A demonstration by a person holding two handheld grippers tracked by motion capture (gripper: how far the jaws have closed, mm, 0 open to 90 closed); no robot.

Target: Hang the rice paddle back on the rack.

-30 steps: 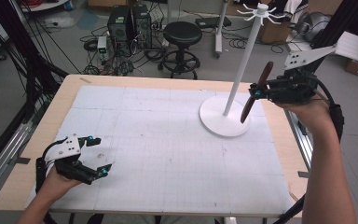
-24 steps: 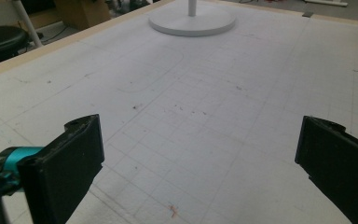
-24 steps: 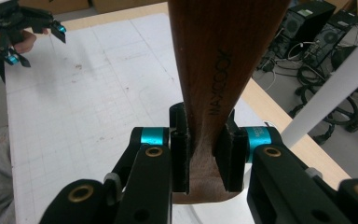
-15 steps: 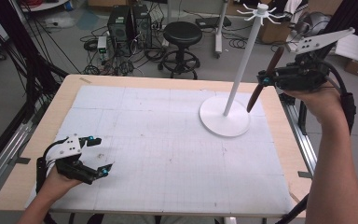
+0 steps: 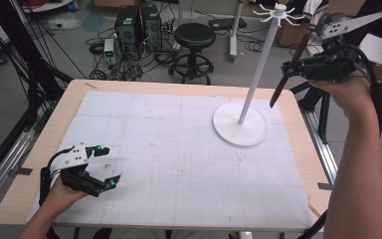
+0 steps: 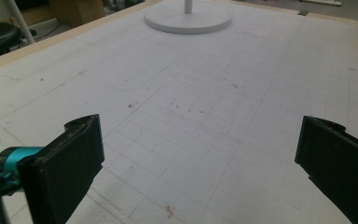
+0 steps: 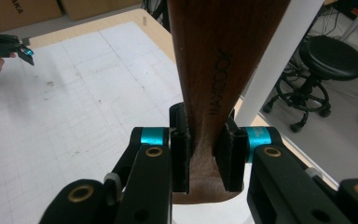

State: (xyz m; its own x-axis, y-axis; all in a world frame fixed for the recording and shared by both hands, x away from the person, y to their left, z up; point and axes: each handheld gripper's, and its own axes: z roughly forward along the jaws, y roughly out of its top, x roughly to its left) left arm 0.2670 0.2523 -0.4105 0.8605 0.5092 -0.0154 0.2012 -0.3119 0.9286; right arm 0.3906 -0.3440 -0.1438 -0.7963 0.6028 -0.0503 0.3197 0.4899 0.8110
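While right gripper (image 5: 284, 71) jaws clamp wooden utensil (image 5: 287, 69), gridded mat (image 5: 179, 164) covers table (image 5: 45, 149).

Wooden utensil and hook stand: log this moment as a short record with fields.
held item: dark wooden utensil, exact kind unclear
holder: right gripper, shut on its handle
position: raised beside the stand's pole, clear of the table
target nearby: white hook stand, hooks on top bare
stand base: round disc on the white grid mat
left gripper: open, low over the mat's near left corner, holding nothing

High cam looks down on table (image 5: 179, 149); both claw cams close, share the white stand (image 6: 188, 21).
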